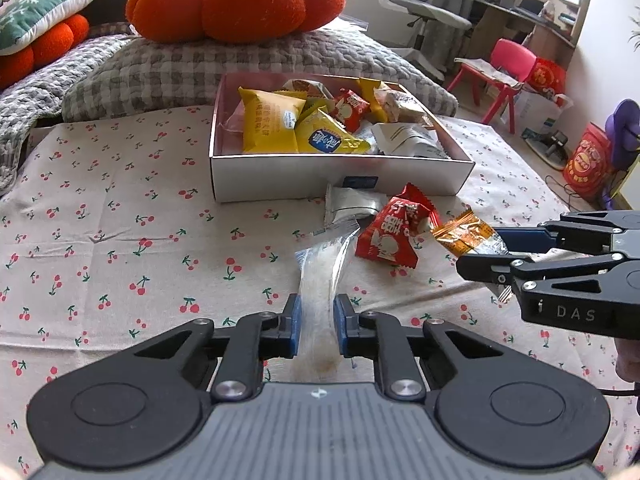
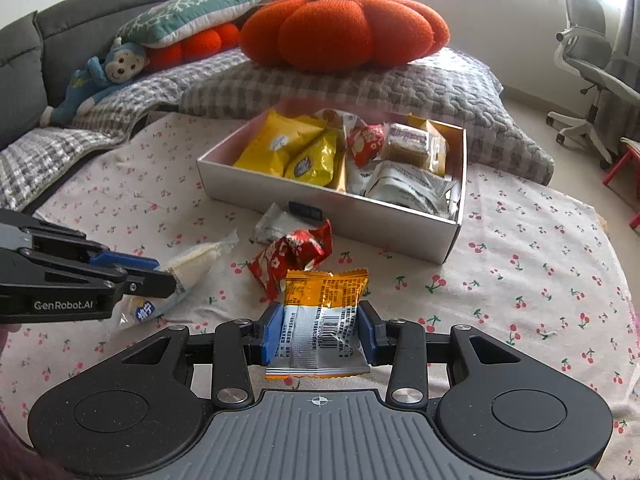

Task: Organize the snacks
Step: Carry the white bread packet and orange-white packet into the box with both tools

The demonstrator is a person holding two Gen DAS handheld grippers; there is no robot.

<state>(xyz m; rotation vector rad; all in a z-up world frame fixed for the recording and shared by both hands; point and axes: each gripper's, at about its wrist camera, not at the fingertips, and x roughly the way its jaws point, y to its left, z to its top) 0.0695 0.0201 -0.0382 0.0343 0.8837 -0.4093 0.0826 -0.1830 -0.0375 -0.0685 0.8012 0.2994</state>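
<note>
A white open box holding several yellow, red and silver snack packets stands on the cherry-print cloth. In the left wrist view my left gripper is shut on a long clear-wrapped white snack, which lies toward the box. In the right wrist view my right gripper is shut on an orange and silver packet, held just above the cloth. A red packet and a silver packet lie loose in front of the box, between the two grippers.
An orange pumpkin cushion rests on a grey checked blanket behind the box. A blue plush monkey lies at the left. An office chair and a red child's chair stand on the floor to the right.
</note>
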